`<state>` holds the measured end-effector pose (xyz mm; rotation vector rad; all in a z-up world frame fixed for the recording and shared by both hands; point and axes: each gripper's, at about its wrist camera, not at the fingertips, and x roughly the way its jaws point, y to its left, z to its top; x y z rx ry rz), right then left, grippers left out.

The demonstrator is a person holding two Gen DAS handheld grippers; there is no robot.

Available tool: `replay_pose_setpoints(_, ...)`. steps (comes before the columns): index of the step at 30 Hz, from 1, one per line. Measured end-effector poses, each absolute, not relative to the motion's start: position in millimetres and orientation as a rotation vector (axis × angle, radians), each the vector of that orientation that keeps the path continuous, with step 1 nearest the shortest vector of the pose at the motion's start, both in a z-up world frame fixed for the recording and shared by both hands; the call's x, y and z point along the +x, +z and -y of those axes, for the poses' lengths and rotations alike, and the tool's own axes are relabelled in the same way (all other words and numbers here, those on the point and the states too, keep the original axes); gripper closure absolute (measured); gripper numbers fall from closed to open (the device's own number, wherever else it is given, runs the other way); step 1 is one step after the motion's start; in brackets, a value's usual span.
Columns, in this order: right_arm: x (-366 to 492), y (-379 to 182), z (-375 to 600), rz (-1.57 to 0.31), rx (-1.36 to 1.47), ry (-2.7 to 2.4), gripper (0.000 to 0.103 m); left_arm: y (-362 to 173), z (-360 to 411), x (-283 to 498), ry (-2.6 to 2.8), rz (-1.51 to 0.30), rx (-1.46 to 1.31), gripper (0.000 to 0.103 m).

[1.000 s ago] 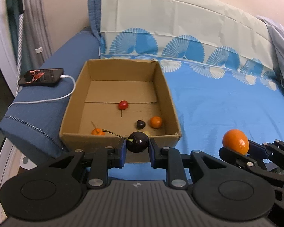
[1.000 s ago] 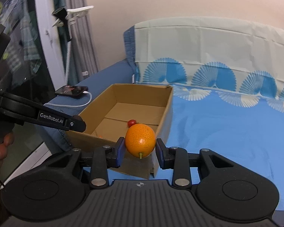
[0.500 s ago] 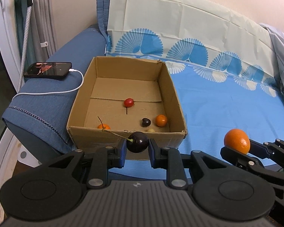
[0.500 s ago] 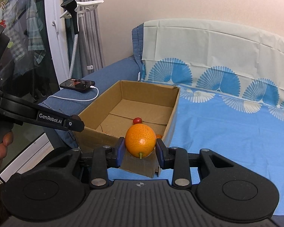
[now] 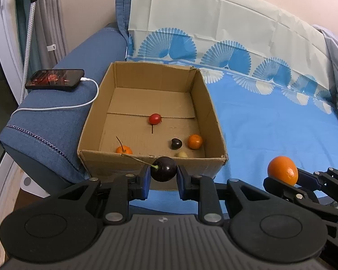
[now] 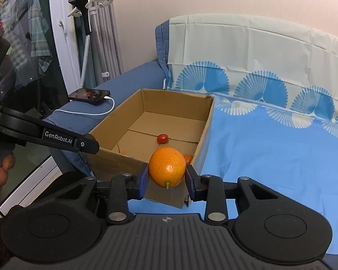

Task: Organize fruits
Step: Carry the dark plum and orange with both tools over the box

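**Two fruits in hand, box ahead**

- Cherry (image 5: 164,172): dark, stalked, clamped between the left gripper (image 5: 163,181) pads at its widest part, stalk pointing left. Judged light, soft-skinned and easily bruised; a gentle side grip suits it, never the stalk.
- Orange (image 6: 167,167): small, pebbled skin, stem end down, pinched at its sides by the right gripper (image 6: 166,181). Judged firmer and heavier than the cherry, round enough to roll once dropped.
- Box (image 5: 214,103): open cardboard, on the blue bed just beyond both grippers; holds a red fruit (image 5: 155,118), a dark one, two small orange ones and a pale one.
- Pose: left gripper tilted steeply down at the box's near wall; right gripper lower-angled, beside it near the box's right corner. Neither fruit is over the box yet.
- Phone (image 5: 55,79): charging on the sofa arm, left of the box.
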<state>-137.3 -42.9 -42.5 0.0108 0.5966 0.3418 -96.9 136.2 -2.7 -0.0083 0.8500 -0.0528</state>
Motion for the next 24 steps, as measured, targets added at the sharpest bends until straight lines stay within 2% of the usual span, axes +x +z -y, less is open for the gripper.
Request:
replay_pose_setpoints(15, -65, -52, 27, -0.627, 0.006, 0.360, 0.067, -6, -152, -30, -0.012, -0.855, -0.038, 0.076)
replay_pose_setpoints(24, -2, -75, 8, -0.669, 0.000, 0.367, 0.067, -30, -160, 30, 0.016, -0.892, -0.045, 0.076)
